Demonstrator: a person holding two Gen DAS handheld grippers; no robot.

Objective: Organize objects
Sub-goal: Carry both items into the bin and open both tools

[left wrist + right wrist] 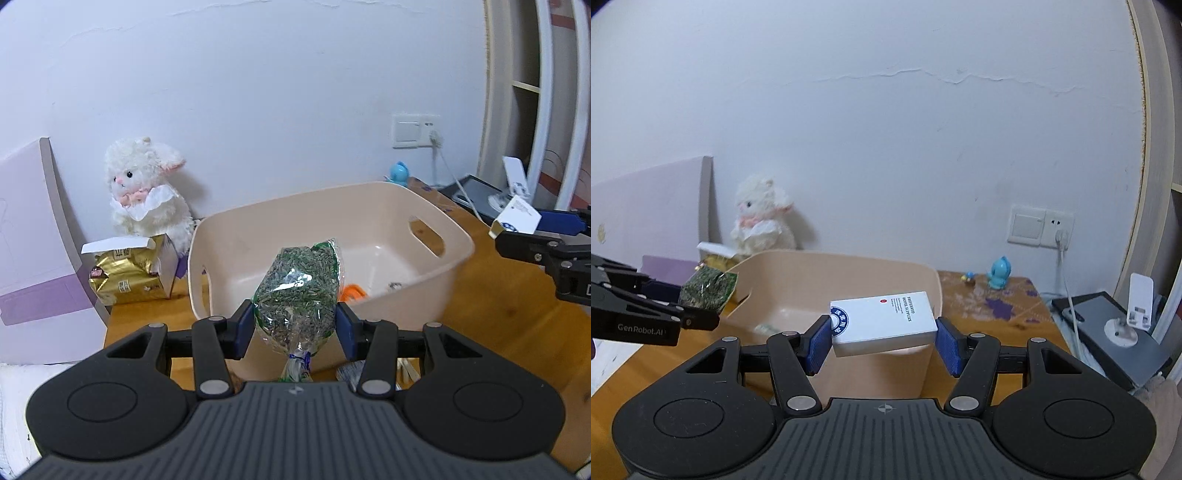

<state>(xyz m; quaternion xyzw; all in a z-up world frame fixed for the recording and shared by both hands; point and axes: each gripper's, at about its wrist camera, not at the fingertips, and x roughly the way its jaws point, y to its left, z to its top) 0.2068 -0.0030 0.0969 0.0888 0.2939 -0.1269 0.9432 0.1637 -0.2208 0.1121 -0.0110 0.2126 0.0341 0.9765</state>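
Both loads look ready for dropping: the left gripper clamps a clear tied bag of dark seeds and the right gripper a white printed cardboard box above the beige plastic handled bin, so next comes lowering and letting go inside.

The bin is pale beige, with something orange in its bottom. The bag is clear with green edging, packed with speckled grey-green seeds (a blue tie at its neck). The box is white with a dark blue round emblem, black lettering and a red dot. Both grippers are black with blue pads. The table is orange-brown wood; the plush white with pink; the pack gold; the figurine light blue.
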